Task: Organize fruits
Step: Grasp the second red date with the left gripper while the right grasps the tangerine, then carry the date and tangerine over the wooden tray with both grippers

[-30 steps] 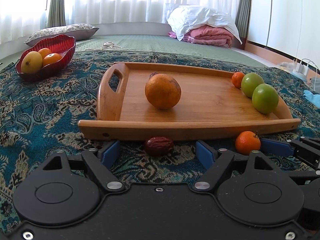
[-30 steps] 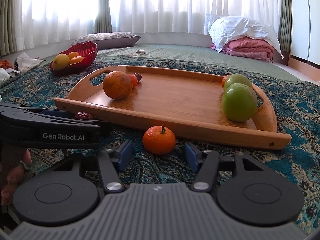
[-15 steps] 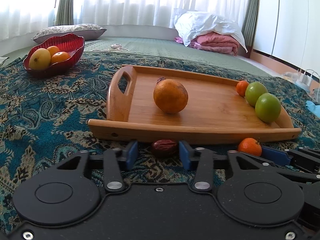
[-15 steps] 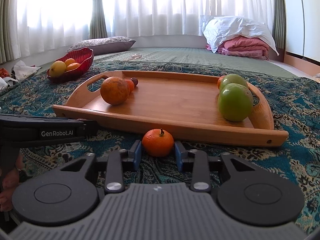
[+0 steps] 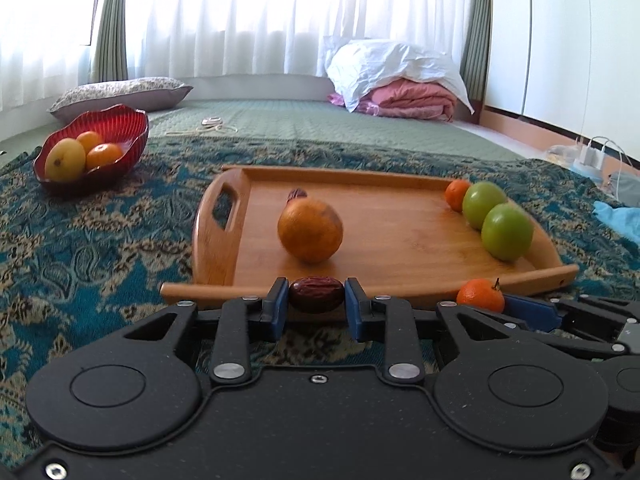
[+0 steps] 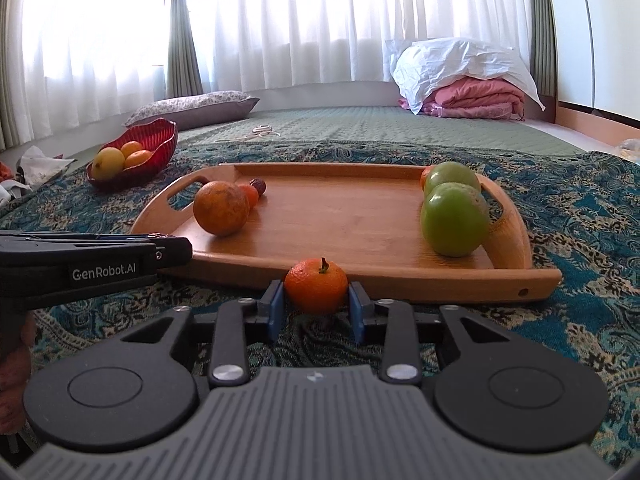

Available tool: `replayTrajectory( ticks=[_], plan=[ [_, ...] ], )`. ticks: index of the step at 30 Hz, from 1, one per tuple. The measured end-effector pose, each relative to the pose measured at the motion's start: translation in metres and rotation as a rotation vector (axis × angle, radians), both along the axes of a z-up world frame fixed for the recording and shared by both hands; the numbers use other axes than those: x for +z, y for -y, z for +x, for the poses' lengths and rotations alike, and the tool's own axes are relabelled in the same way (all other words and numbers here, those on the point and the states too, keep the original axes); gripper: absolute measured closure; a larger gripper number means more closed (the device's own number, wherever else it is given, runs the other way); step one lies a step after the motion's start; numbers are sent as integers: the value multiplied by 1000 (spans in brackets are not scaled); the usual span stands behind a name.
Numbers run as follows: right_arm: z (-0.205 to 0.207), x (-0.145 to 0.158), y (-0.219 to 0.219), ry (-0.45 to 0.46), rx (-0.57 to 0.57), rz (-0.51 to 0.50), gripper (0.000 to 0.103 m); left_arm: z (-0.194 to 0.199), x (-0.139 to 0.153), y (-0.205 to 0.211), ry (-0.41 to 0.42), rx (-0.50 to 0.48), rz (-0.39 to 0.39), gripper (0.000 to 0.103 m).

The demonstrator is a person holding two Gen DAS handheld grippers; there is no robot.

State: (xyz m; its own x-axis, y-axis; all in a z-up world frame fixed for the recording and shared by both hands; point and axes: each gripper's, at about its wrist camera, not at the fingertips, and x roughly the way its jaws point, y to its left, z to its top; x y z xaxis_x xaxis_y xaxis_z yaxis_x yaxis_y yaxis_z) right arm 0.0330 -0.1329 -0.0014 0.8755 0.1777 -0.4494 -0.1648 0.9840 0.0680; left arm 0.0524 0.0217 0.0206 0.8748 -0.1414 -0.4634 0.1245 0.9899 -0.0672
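A: Left gripper (image 5: 316, 300) low over the patterned cloth (image 5: 100, 248), jaws pinching a dark red date (image 5: 316, 299) end to end, right at the near rim of the wooden tray (image 5: 400, 232).

B: Makes sense, gripping along the length — wrinkled, small, likely to squirt out otherwise. And on the other side?

A: Right gripper (image 6: 317, 300) alongside, jaws pressed onto a small mandarin (image 6: 317, 286), stem up, blue pads at its widest part. Also just short of the tray rim.

B: Both fruits off the tray, then, and both apparently raised a little off the cloth, though hard to tell for sure. Probably headed over that front lip.

A: On the tray already: big orange (image 5: 311, 230) near the left handle with another date (image 5: 297, 194) tucked behind it, two green apples (image 5: 496, 220) lined up by the right end, a small mandarin (image 5: 457, 195) beyond them.

B: Looks like sorting by kind. Date toward the date, mandarin toward the mandarin — a guess only.

A: Red bowl (image 5: 96, 152) far left, holding a yellow fruit and two orange ones, well apart from the tray.

B: Main risk: clipping the tray lip on the way over. Enough lift needed first.
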Motion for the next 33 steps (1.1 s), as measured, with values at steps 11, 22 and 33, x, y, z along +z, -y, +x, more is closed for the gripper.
replayTrajectory(
  ticks=[11, 22, 33],
  plan=[
    [19, 19, 6, 39, -42, -13, 65, 22, 8, 14, -26, -44, -21, 75],
    [52, 16, 22, -17, -79, -4, 65, 50, 7, 39, -52, -84, -41, 75],
    [74, 10, 28, -72, -94, 2, 65, 71, -4, 47, -63, -63, -27, 75]
  ],
)
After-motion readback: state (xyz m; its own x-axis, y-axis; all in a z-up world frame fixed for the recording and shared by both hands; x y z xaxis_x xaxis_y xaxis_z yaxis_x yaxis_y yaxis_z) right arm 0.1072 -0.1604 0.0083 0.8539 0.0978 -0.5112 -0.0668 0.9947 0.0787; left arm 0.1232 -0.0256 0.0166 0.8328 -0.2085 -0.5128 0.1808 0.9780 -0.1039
